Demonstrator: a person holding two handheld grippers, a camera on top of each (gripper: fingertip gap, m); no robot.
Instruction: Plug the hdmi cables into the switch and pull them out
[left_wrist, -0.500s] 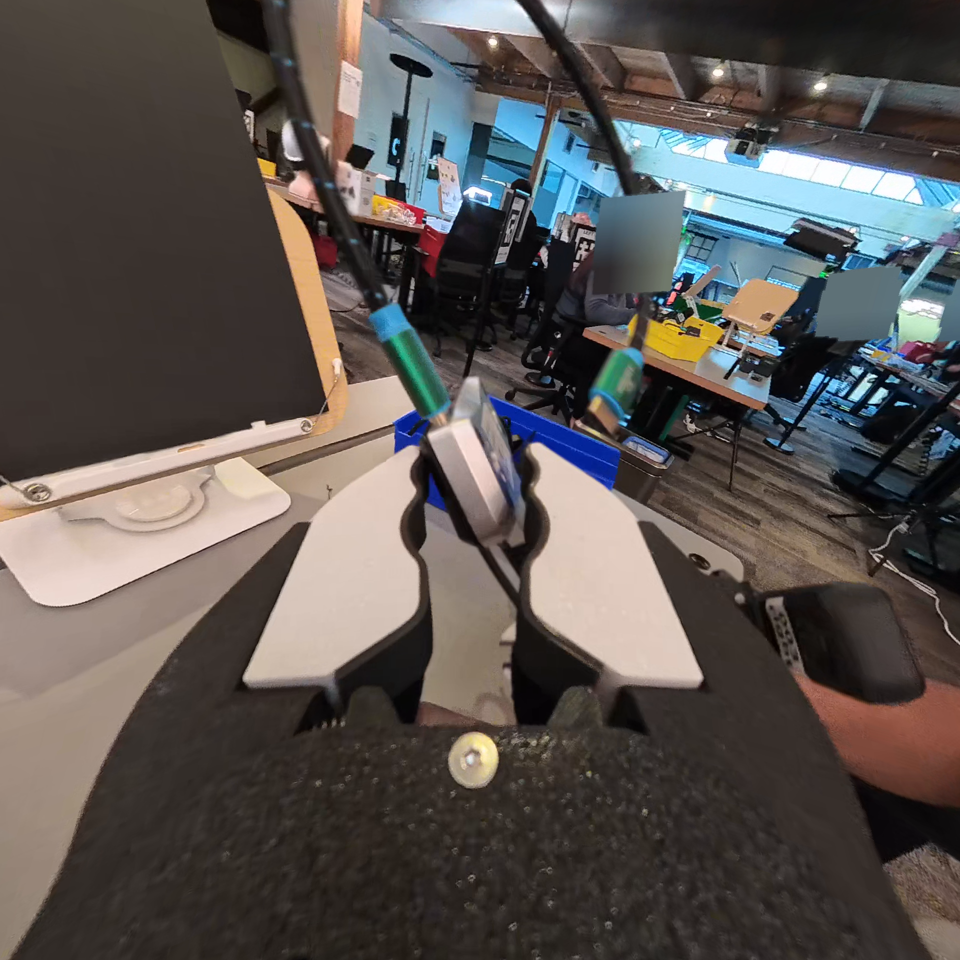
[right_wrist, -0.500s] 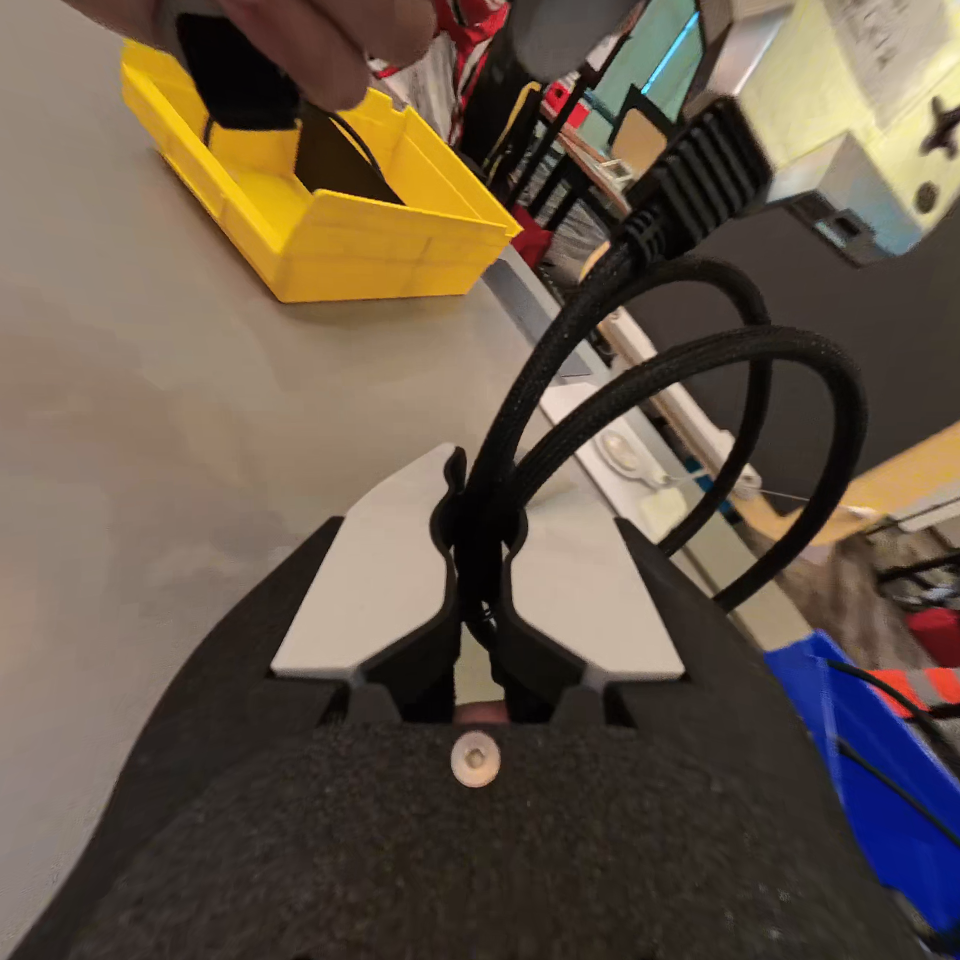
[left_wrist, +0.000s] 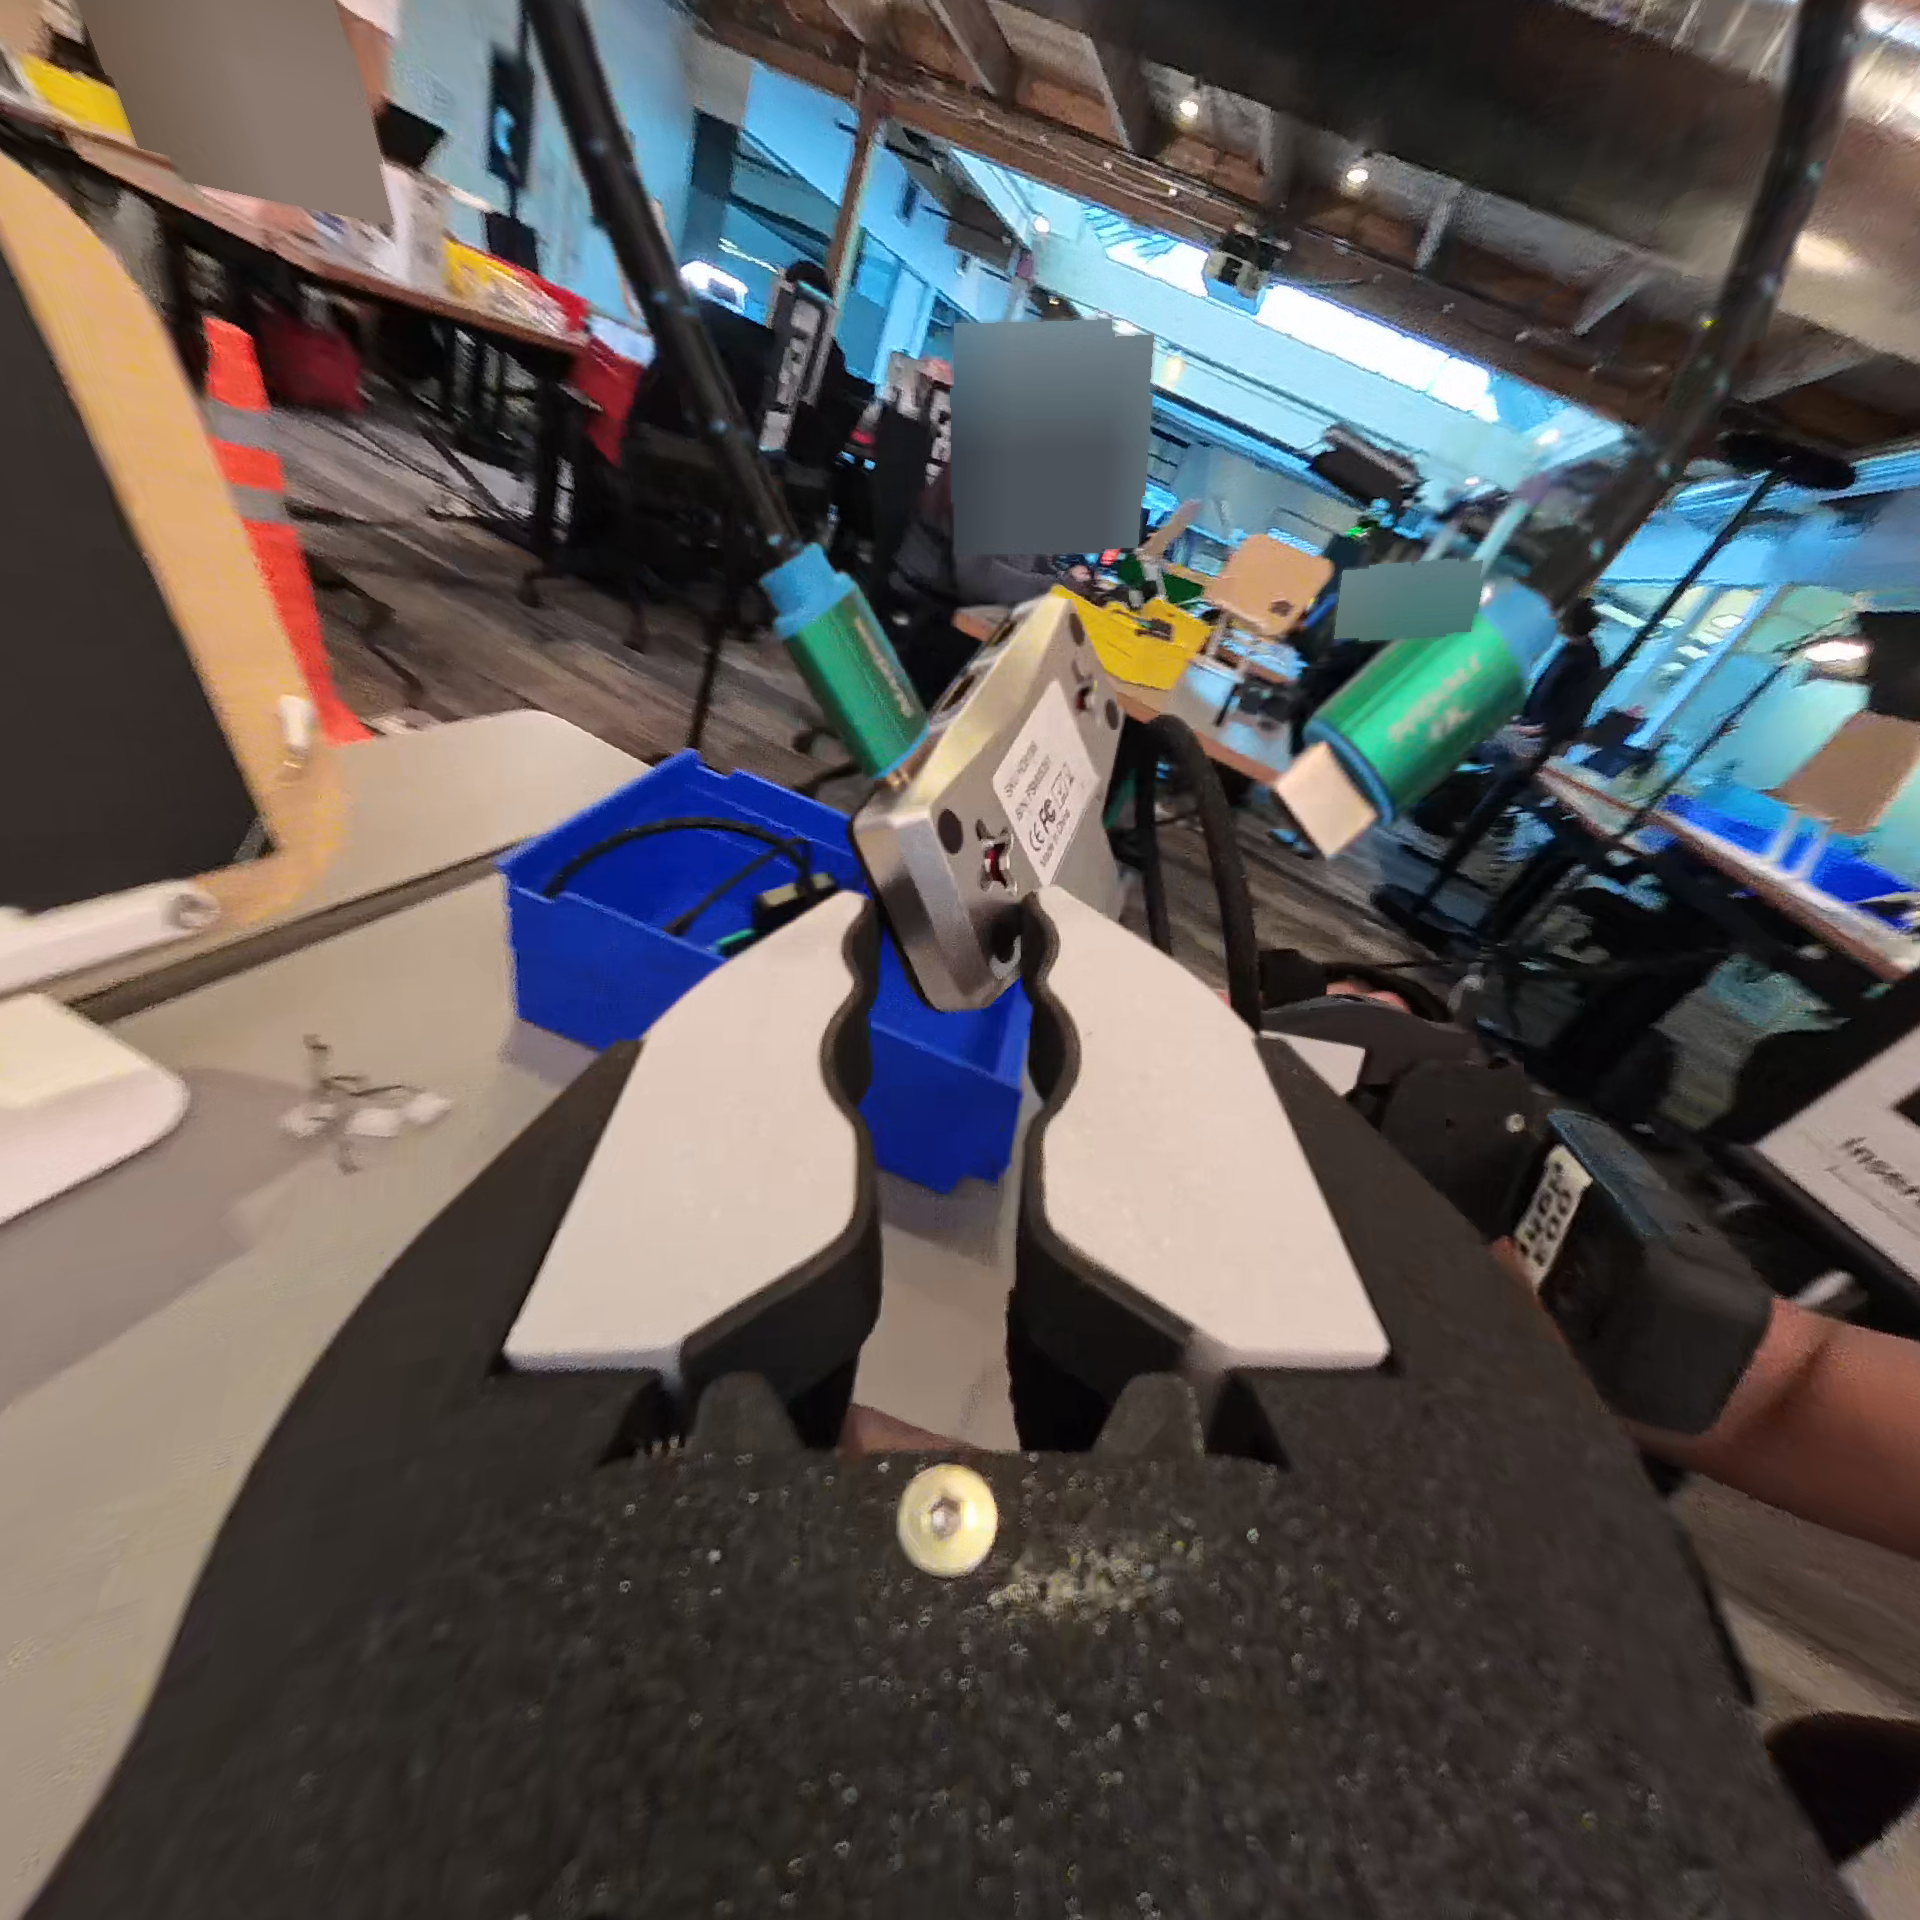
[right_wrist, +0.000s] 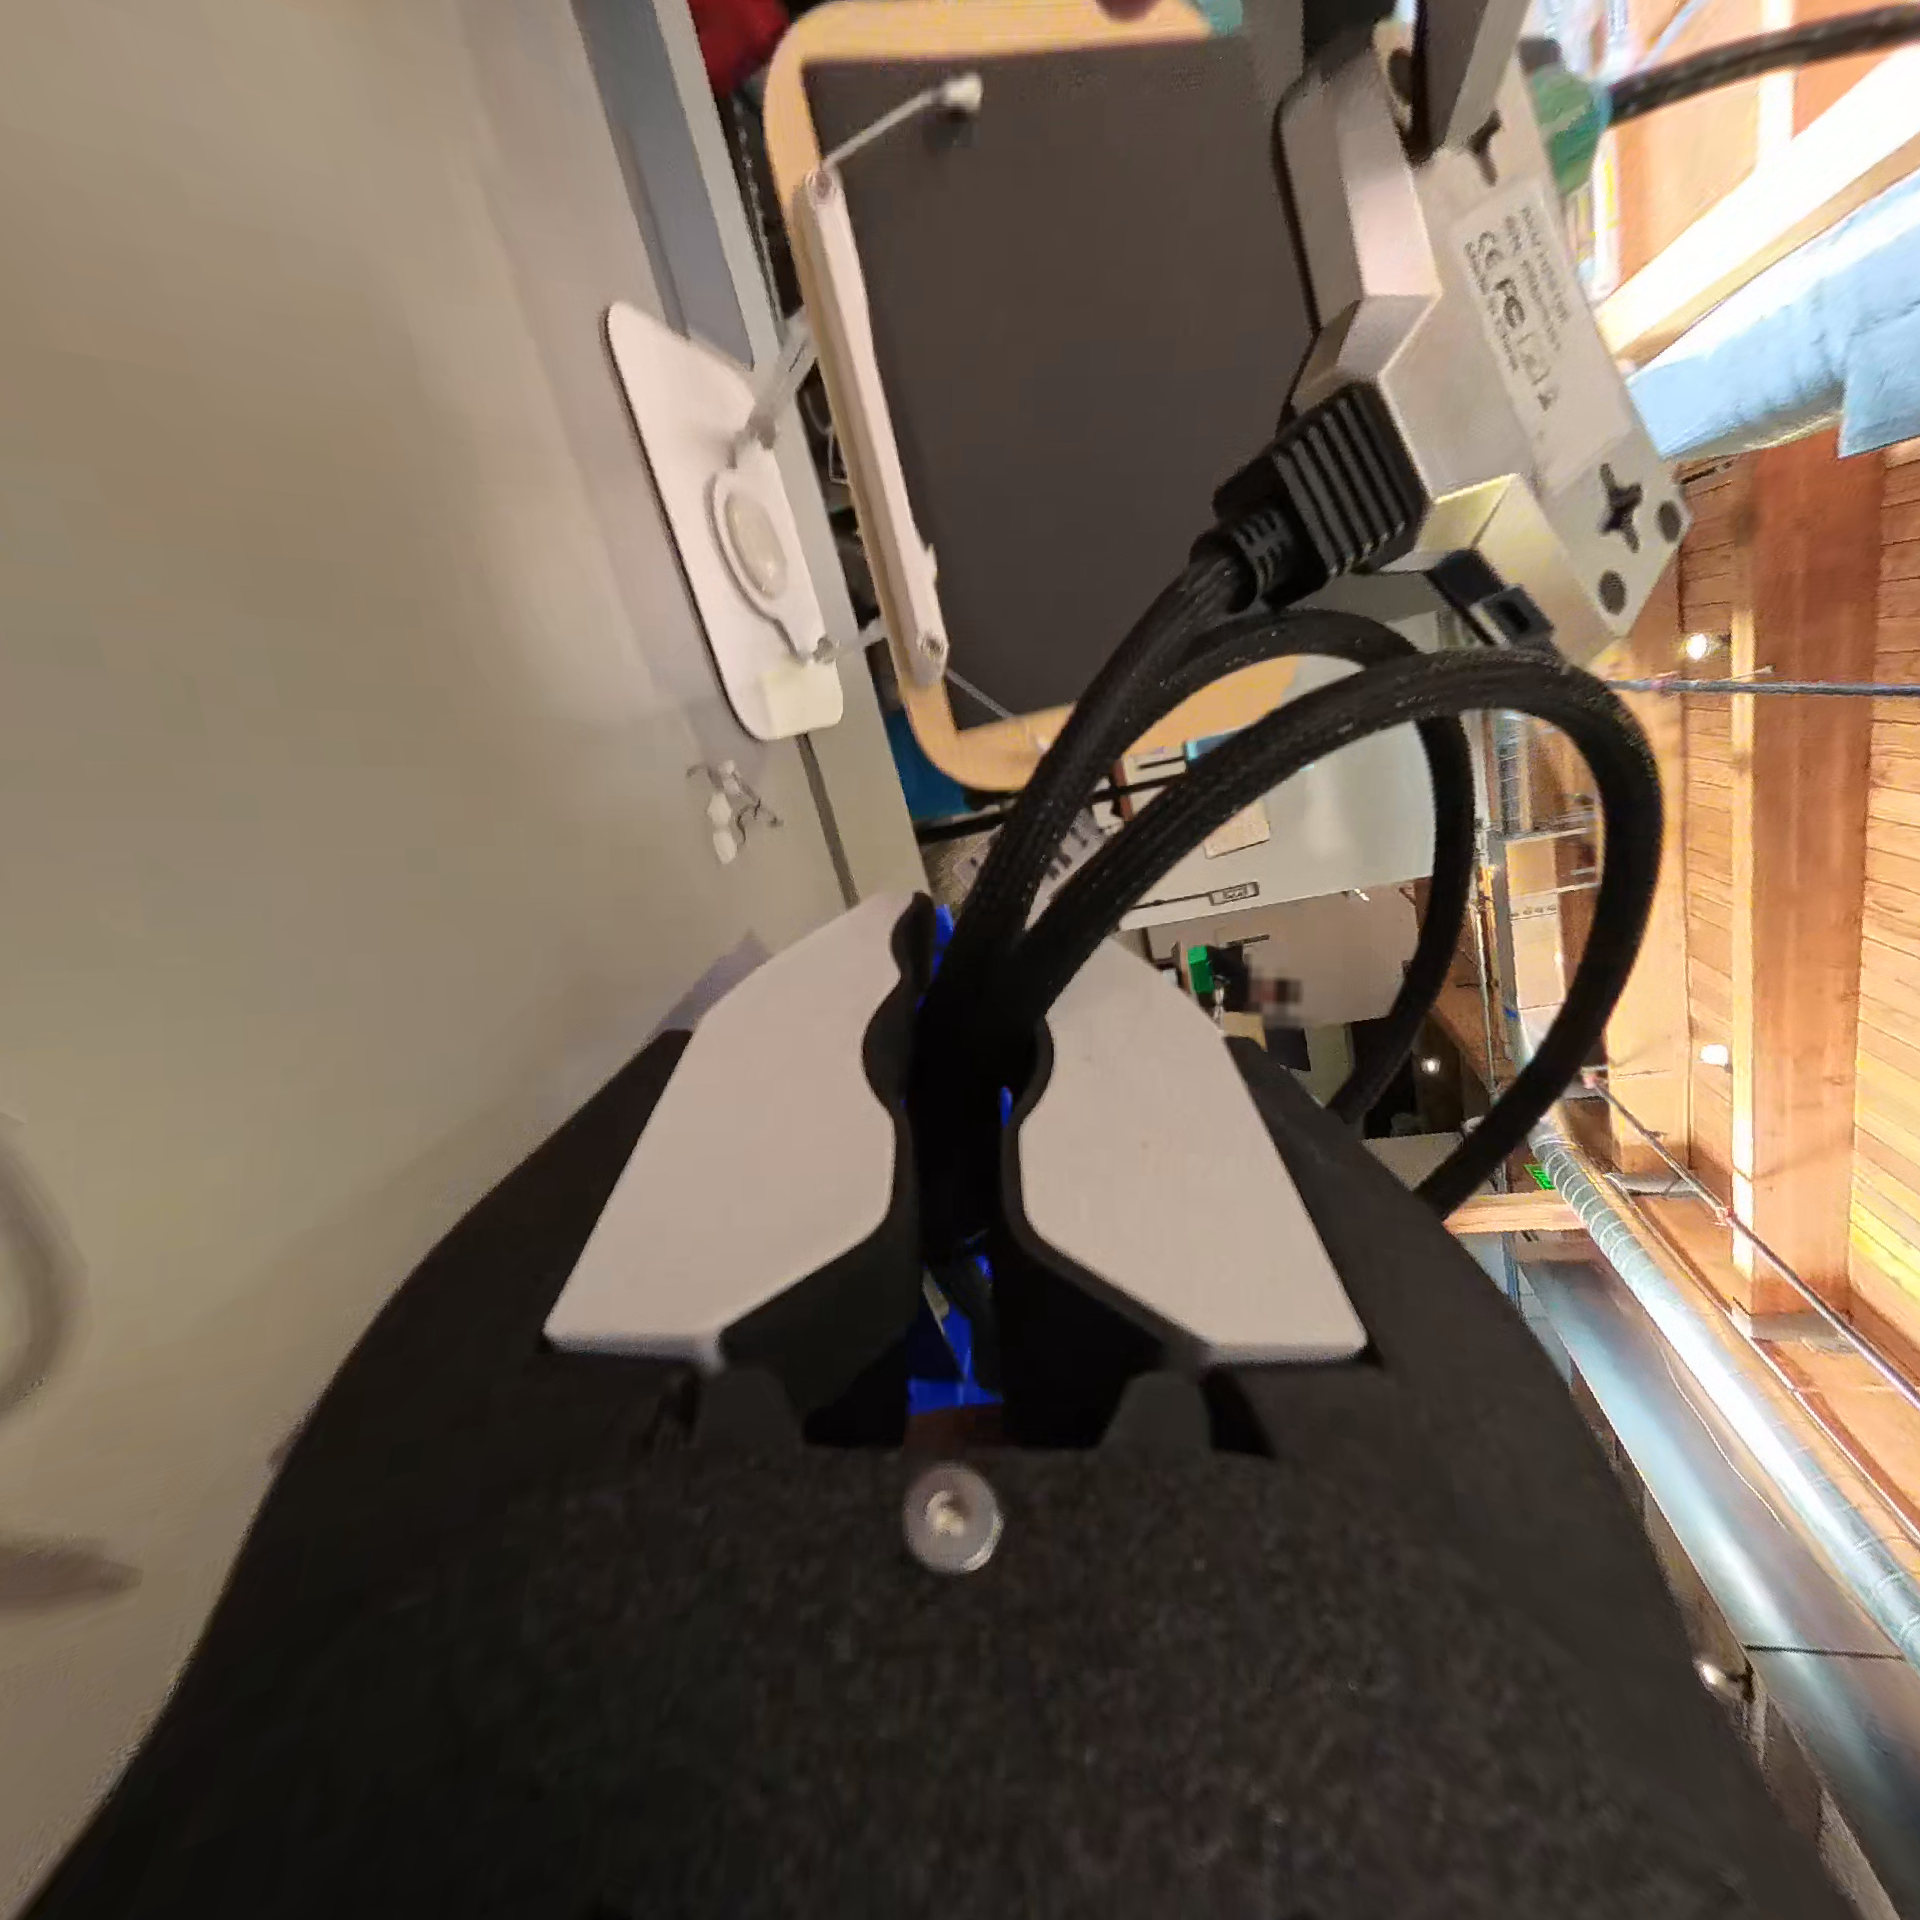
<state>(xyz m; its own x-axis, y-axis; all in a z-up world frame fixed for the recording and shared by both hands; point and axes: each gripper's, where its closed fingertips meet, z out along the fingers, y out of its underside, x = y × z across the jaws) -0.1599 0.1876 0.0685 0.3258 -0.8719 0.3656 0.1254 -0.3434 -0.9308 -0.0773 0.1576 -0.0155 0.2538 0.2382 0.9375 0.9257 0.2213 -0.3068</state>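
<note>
Since half a second ago the left gripper (left_wrist: 940, 966) has swung, so the switch (left_wrist: 987, 821) now shows its labelled flat face, and the loose green plug (left_wrist: 1403, 717) hangs to its right, apart from it. Its jaws clench the silver switch's lower corner; another green plug (left_wrist: 847, 675) sits in the switch's upper left edge. Beyond lies a blue bin (left_wrist: 623, 935). The right gripper (right_wrist: 971, 1023) is clenched on looped black braided cable (right_wrist: 1049, 831), whose black plug (right_wrist: 1320, 488) enters the switch (right_wrist: 1455, 301) ahead.
</note>
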